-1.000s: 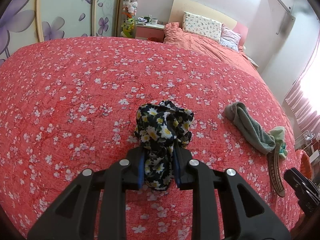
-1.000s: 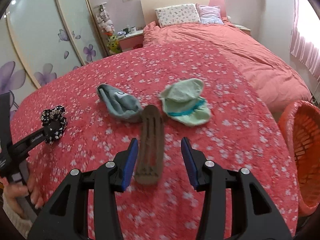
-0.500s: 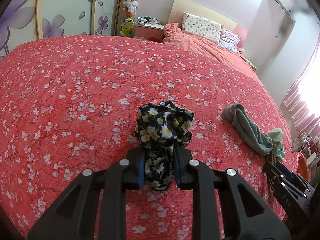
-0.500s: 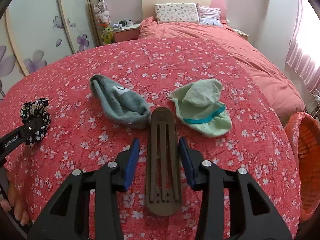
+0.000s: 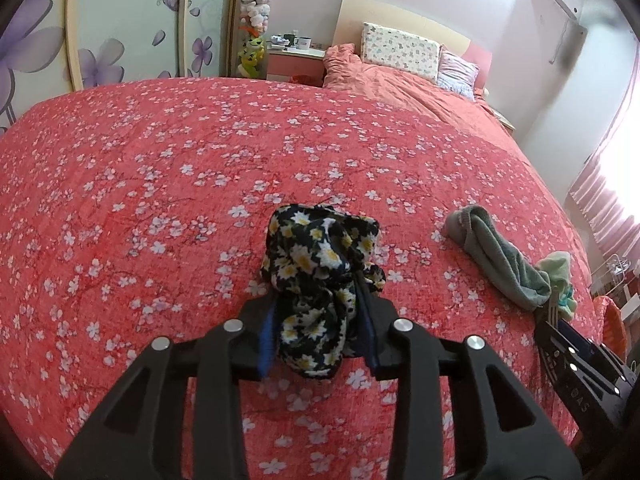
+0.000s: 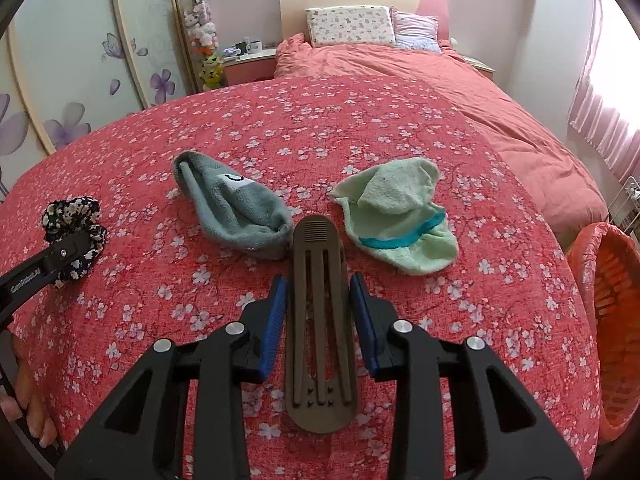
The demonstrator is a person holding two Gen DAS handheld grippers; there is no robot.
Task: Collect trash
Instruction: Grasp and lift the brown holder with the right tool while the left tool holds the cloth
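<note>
My left gripper (image 5: pixel 316 296) has a black scrunchie with daisies (image 5: pixel 320 248) between its blue pads, resting on the red flowered bedspread (image 5: pixel 160 200). Its jaws are opening, though the fabric still fills the gap and touches both pads. My right gripper (image 6: pixel 318 292) straddles a flat brown slotted plastic piece (image 6: pixel 320 340) lying on the bedspread. Those jaws are closing, with thin slivers of gap left at either side of the piece. A grey sock (image 6: pixel 236 208) and a pale green sock (image 6: pixel 400 220) lie just beyond its tip.
An orange mesh basket (image 6: pixel 612 320) stands off the bed's right edge. Pillows (image 6: pixel 348 26) and a rumpled pink duvet (image 6: pixel 500 112) fill the far end, with a nightstand (image 6: pixel 248 62) and wardrobe doors (image 6: pixel 80 60) to the left. A hand (image 6: pixel 28 412) shows at lower left.
The right gripper has moved forward over the brown piece and narrowed its jaws around it. The left gripper's jaws have widened a little around the scrunchie; that hand has kept its place.
</note>
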